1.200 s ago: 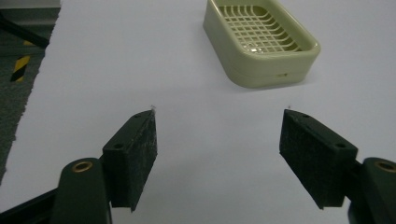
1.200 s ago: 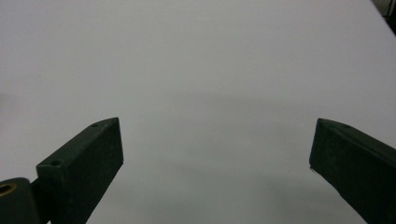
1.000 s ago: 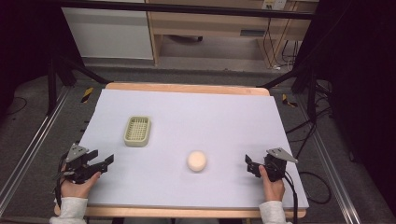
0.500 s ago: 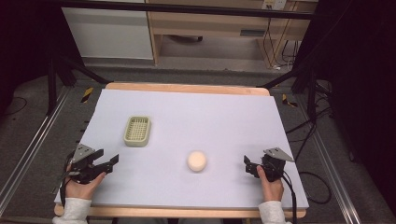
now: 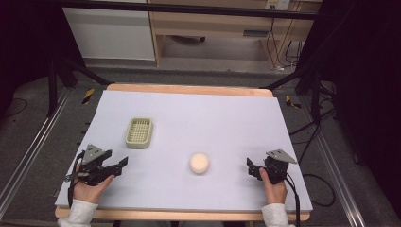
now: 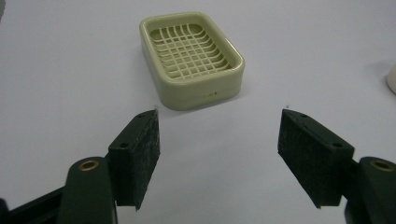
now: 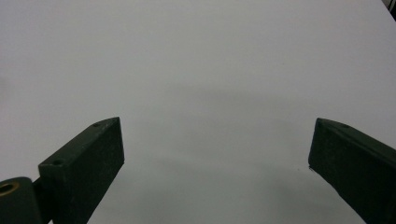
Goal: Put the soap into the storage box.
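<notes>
The soap dish — a pale cream, rounded rectangular tray with a grid floor — sits flat on the left half of the counter, nothing in it. In the left gripper view the soap dish lies just ahead of the jaws, slightly left of the gap between them, well clear of both pads. To its right and nearer the person rests a round, cream-coloured soap, apart from the dish; its edge shows at the right border of the left gripper view.

The left gripper is held low over the counter's near left corner, pointing toward the middle of the counter. Its fingers have just been opening and now stand apart with nothing between them — only bare counter shows in the gap.

The right gripper hovers at the near right, aimed leftward at the soap, with a clear stretch of counter between them. Its fingers are spread wide and hold nothing.

A sleeve shows at each wrist along the bottom edge.
</notes>
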The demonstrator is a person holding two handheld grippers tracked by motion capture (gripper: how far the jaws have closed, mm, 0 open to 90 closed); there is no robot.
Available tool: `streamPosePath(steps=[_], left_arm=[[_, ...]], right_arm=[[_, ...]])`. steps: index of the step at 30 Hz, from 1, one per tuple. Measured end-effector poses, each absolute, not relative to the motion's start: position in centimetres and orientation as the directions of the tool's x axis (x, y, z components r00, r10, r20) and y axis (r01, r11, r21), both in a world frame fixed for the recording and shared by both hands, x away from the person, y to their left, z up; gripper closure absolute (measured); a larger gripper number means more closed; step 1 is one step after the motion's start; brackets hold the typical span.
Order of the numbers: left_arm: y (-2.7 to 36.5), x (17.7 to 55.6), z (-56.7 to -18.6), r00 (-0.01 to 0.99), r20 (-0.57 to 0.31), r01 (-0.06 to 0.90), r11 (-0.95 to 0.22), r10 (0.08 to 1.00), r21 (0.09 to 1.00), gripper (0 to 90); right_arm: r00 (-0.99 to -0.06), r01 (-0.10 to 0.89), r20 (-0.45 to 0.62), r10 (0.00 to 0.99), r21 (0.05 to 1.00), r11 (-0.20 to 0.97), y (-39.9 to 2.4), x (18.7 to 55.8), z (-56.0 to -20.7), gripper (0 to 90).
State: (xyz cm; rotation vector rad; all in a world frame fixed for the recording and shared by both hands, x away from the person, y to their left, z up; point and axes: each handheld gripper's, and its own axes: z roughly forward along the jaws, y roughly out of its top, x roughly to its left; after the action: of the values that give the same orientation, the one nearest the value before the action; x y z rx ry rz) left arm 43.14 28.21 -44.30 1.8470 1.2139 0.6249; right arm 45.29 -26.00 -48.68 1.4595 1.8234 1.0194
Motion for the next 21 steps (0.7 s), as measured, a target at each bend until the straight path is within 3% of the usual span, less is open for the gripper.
streamPosePath(steps=[21], left_arm=[[24.8,44.2,-43.8,0.486,0.010,0.485,-0.278,0.874,0.829,26.1]], right_arm=[[-0.234,0.534,0.028,0.972,0.839,0.104,-26.0,45.3,-48.7,3.8]])
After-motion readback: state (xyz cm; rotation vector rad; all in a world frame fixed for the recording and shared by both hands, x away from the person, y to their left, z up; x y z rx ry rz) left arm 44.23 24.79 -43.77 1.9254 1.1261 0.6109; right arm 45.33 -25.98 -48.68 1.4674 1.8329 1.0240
